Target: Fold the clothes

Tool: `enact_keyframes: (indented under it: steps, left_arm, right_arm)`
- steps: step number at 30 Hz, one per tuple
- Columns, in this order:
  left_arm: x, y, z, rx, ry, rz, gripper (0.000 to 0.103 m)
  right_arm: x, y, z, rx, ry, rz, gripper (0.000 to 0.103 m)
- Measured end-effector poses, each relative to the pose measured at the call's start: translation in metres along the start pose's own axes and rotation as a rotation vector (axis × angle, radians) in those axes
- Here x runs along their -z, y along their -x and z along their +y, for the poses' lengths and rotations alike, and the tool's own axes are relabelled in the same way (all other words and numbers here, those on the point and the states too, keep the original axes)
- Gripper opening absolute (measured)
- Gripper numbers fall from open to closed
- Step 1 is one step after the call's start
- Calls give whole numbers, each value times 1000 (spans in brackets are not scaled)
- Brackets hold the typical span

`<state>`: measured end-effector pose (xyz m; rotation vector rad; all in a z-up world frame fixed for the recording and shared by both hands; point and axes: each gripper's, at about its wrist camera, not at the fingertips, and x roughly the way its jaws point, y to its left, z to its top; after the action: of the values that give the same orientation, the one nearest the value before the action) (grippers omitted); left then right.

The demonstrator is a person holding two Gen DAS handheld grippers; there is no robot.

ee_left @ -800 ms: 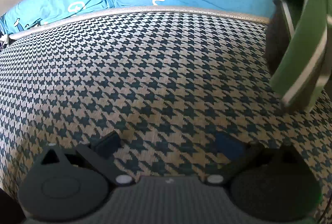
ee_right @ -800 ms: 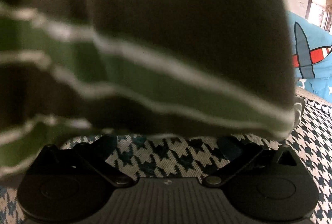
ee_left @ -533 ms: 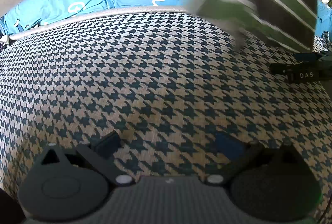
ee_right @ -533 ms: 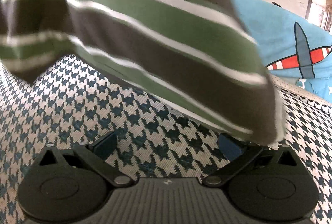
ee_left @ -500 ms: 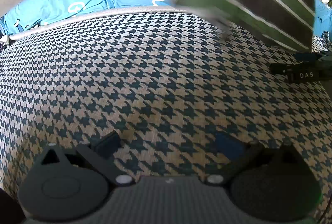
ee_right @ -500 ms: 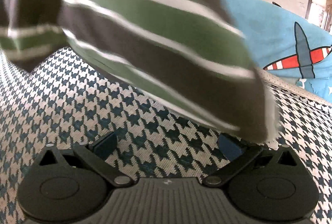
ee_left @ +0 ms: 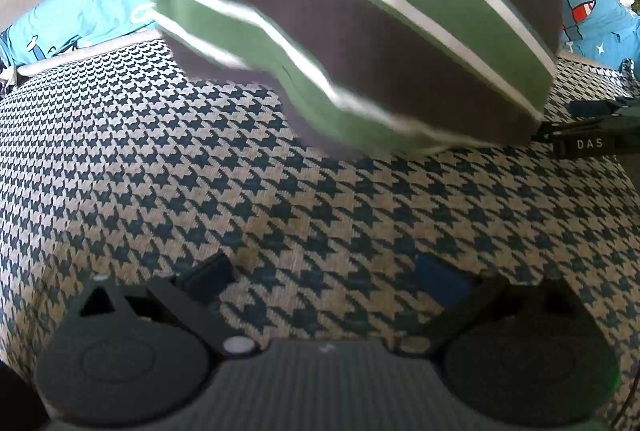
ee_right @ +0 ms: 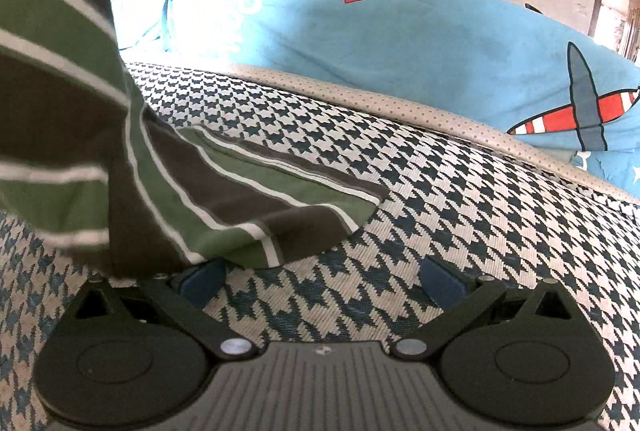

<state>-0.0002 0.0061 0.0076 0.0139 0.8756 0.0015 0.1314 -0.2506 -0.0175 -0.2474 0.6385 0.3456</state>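
Striped shirt [ee_right: 224, 191] corner on mat [ee_right: 440, 199]

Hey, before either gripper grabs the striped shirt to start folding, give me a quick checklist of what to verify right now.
1. Left gripper open and empty: ok, jaws spread over bare mat.
2. Right gripper open and empty: ok, jaws apart; the shirt lies just ahead of the left finger.
3. Shirt settled on the mat: not ok, one part lies flat, but the rest is blurred and hanging in the left wrist view.
4. Shirt spread flat: cannot tell, most of it is out of frame.
5. Mat room for folding: ok on the near side.
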Motion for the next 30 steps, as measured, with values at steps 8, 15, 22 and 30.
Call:
enact_keyframes:
  steps: [8,15,22,30]
  left_arm:
    - [-3,3,4,10,-6,1,103]
    - [-1,3,3,12,-3,5,103]
    - [-9,0,12,17,2,13,103]
    - [-17,-4,17,16,2,14,103]
  right_arm:
    - [0,0,0,0,1,0,103]
    - [1,0,-2,1,1,0,103]
    - [-2,0,-1,1,2,0,103]
    - [-1,1,0,2,2,0,103]
